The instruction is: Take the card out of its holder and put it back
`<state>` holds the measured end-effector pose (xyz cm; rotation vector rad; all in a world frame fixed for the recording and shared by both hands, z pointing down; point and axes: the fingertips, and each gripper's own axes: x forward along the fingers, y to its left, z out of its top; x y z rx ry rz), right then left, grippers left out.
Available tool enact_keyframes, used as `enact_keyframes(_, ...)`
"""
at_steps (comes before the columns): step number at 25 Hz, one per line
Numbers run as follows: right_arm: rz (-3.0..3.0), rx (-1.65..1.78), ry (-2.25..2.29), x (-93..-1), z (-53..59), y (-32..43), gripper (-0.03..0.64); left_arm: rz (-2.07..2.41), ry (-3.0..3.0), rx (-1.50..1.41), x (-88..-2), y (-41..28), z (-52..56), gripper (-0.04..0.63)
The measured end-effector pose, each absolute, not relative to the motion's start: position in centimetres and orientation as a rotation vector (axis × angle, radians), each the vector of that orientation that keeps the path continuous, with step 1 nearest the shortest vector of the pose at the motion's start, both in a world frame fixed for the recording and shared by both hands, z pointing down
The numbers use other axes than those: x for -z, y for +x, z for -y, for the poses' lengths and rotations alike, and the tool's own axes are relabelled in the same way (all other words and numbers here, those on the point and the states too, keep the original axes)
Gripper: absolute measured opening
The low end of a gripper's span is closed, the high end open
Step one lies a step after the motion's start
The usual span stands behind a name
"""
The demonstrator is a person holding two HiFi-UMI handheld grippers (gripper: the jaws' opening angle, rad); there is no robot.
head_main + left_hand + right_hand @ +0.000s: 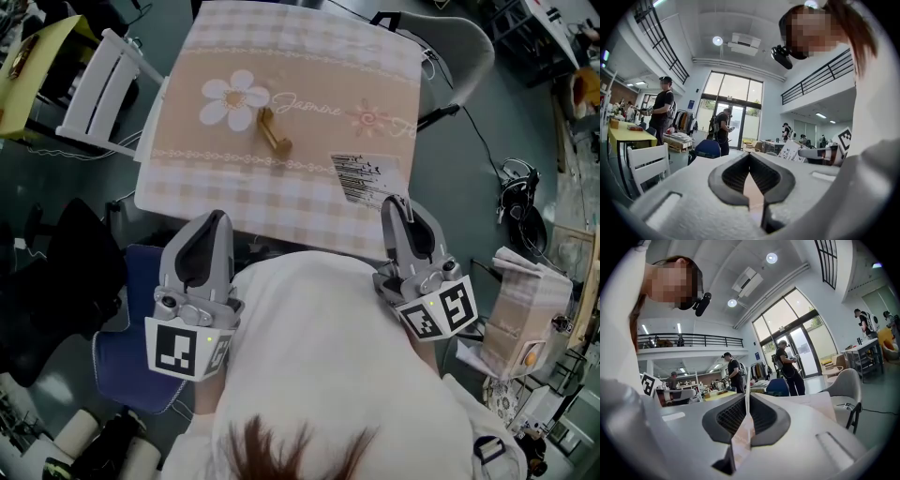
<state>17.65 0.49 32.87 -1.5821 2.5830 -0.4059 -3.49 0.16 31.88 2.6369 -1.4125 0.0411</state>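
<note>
Gripping the card (743, 439) (364, 174) in the right gripper (746, 398) (394, 202), jaws drawn in narrow with the pads pressed on either face. Seen edge-on there as a thin upright strip rising out of the jaws. From the head view, holding it by its near right corner, printed face up, over the near right part of the tablecloth (281, 202). Hard to say whether its far edge touches the cloth or floats just above.

Left gripper (750, 157) (217, 218): tips together, nothing between them, only a beige sliver behind the pads, probably the cloth. Hanging just off the near edge of the table, left of the person's body and well apart from the card.

Farther out, near the middle of the cloth: the gold holder (274, 131), just right of the printed flower, well apart from the card, which sits to its right and nearer. Bare cloth all the way between the two, and bare cloth again from the holder to the far edge.

Around the table's edges: a white chair (101, 89) close against the far left corner, a grey chair (461, 42) at the far right corner, a blue seat (127, 281) under the left gripper at near left. Right of the table, open floor crossed by a black cable (487, 145).
</note>
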Motion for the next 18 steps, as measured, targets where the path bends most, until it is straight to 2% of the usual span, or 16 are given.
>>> enact_keyframes(11,-2.582,0.416,-1.619,-33.1,0.1,16.8,0.015,1.515,2.354,-0.098,-35.5,-6.8,1.3,0.000)
enact_keyframes(18,-2.565,0.435,-1.644,-32.9,2.0,14.8,0.015,1.523,2.374,-0.121,-34.6,-9.2,2.0,0.000)
